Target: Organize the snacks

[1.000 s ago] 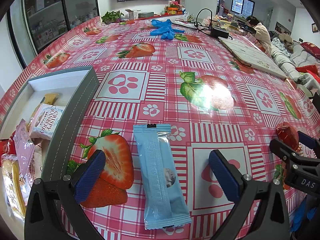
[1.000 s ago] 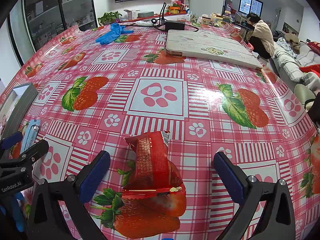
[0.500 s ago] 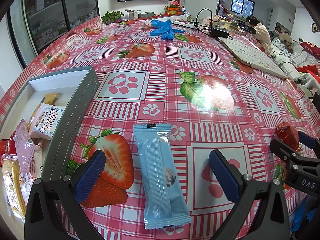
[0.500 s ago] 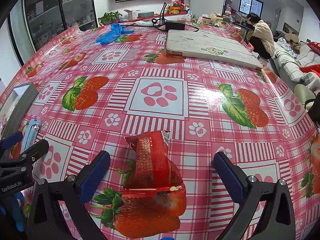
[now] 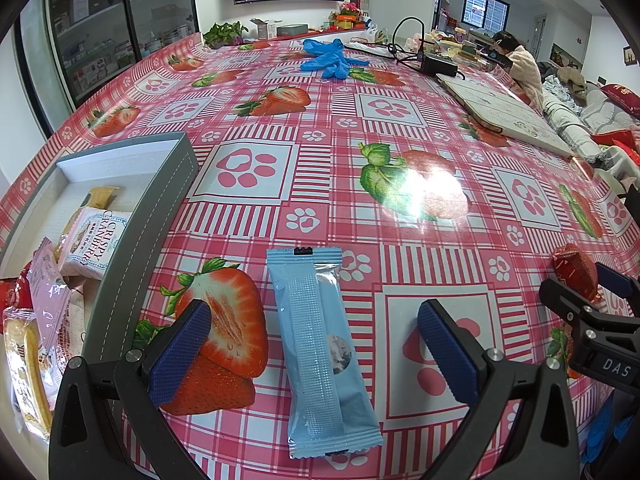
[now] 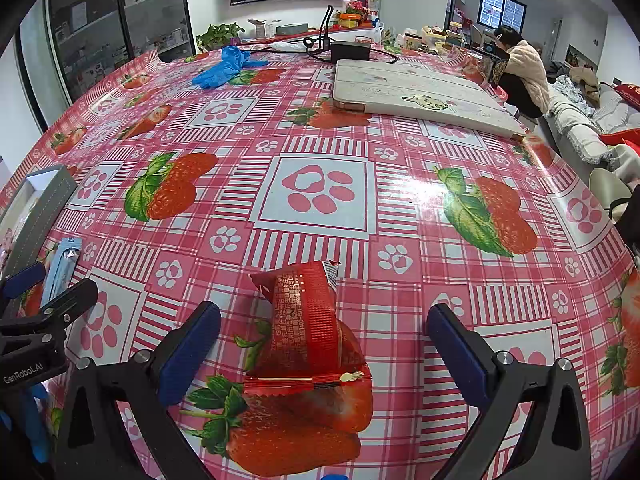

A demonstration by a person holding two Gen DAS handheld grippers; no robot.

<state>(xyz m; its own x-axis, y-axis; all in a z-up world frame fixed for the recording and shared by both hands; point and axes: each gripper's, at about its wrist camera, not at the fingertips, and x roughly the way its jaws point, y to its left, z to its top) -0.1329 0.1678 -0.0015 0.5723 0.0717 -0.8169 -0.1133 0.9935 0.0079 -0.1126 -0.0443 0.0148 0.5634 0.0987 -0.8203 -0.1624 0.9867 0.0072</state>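
Note:
A long light-blue snack packet (image 5: 320,344) lies flat on the table between the fingers of my left gripper (image 5: 314,354), which is open around it without touching. A red snack packet (image 6: 308,328) lies between the fingers of my right gripper (image 6: 324,354), which is open too. The red packet also shows at the right of the left wrist view (image 5: 574,274), and the blue packet at the left of the right wrist view (image 6: 62,268). A grey box (image 5: 140,240) at the left holds several snack packets, among them a white cranberry packet (image 5: 94,242).
The table has a pink strawberry-print cloth. Blue gloves (image 5: 328,60) lie at the far side. A flat white folded board (image 6: 420,96) and a black adapter with cable (image 6: 352,50) lie at the far right. A person (image 6: 520,68) sits beyond the table.

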